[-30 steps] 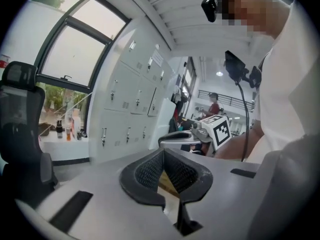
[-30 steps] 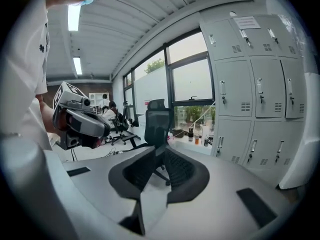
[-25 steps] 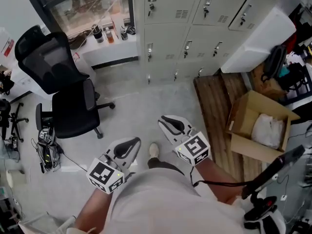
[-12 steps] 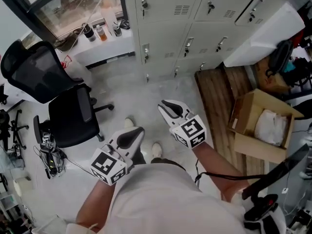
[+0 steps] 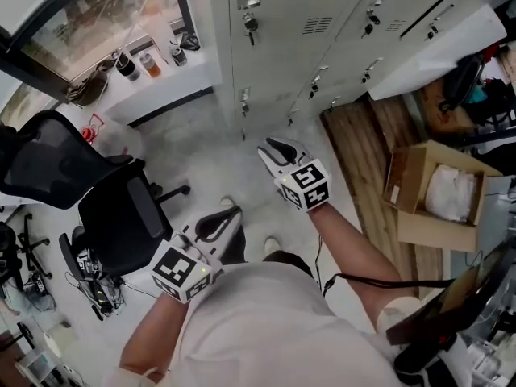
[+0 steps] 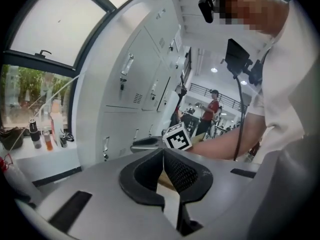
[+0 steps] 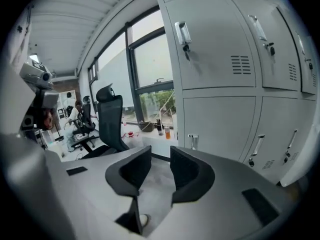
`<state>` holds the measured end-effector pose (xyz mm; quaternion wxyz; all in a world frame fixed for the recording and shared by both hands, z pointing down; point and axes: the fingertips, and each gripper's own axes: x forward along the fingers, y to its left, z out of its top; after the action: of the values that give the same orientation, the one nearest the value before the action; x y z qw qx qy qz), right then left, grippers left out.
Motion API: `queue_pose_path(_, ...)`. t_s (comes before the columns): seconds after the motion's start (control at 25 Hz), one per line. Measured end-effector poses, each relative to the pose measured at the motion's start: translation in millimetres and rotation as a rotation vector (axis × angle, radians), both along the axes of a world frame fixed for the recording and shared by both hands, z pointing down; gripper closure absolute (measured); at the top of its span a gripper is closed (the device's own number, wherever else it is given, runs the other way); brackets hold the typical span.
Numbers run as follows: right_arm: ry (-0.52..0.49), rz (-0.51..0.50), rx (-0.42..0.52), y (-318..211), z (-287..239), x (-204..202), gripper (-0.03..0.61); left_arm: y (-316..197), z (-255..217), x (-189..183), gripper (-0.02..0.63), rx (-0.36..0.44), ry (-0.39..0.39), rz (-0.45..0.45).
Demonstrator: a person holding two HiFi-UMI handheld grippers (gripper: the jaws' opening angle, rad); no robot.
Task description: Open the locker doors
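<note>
A bank of pale grey lockers [image 5: 322,22] runs along the top of the head view, and the doors I can see are closed, with handles and keys. In the right gripper view a closed door [image 7: 220,49] with its handle [image 7: 183,34] stands close ahead. My right gripper [image 5: 274,150] reaches toward the lower lockers. Its jaws have just been opening and stand apart [image 7: 161,159] with nothing between them. My left gripper [image 5: 222,220] hangs lower and further back, its jaws shut and empty [image 6: 163,151]. The left gripper view shows the lockers [image 6: 135,84] at an angle.
A black office chair [image 5: 89,192] stands at the left. A sill with bottles [image 5: 137,63] lies beside the lockers. On the right are a wooden pallet [image 5: 379,160], an open cardboard box [image 5: 435,192] and a white panel [image 5: 435,47] jutting out from the lockers.
Both grippers have moved forward toward the lockers, the right one leading. The lockers now appear closer, and the chair has slid back to the left.
</note>
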<state>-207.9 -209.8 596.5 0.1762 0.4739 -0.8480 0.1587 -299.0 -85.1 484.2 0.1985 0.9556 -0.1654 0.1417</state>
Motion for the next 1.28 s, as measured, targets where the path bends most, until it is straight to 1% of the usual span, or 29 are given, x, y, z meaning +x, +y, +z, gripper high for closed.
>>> queue_pose_path(0.24, 0.02, 0.081, -0.03, -86, 55, -2, 0.483, -53, 21, -26, 0.601, -0.017, -0.022, 0.038)
queue_pose_path(0.44, 0.04, 0.107, -0.057, -123, 84, -2, 0.468, -70, 32, -36, 0.601, -0.037, -0.034, 0.068)
queue_pose_path(0.68, 0.047, 0.118, -0.098, -155, 110, -5, 0.453, -92, 48, -26, 0.601, -0.065, -0.047, 0.134)
queue_pose_path(0.84, 0.04, 0.129, -0.11, -172, 120, -5, 0.433, -102, 53, -22, 0.601, -0.078, -0.043, 0.16)
queue_pose_path(1.12, 0.046, 0.138, -0.117, -194, 133, -6, 0.423, -106, 63, -29, 0.601, -0.098, -0.051, 0.172)
queue_pose_path(1.28, 0.057, 0.128, -0.114, -201, 138, -6, 0.423, -111, 66, -33, 0.601, -0.112, -0.056, 0.158)
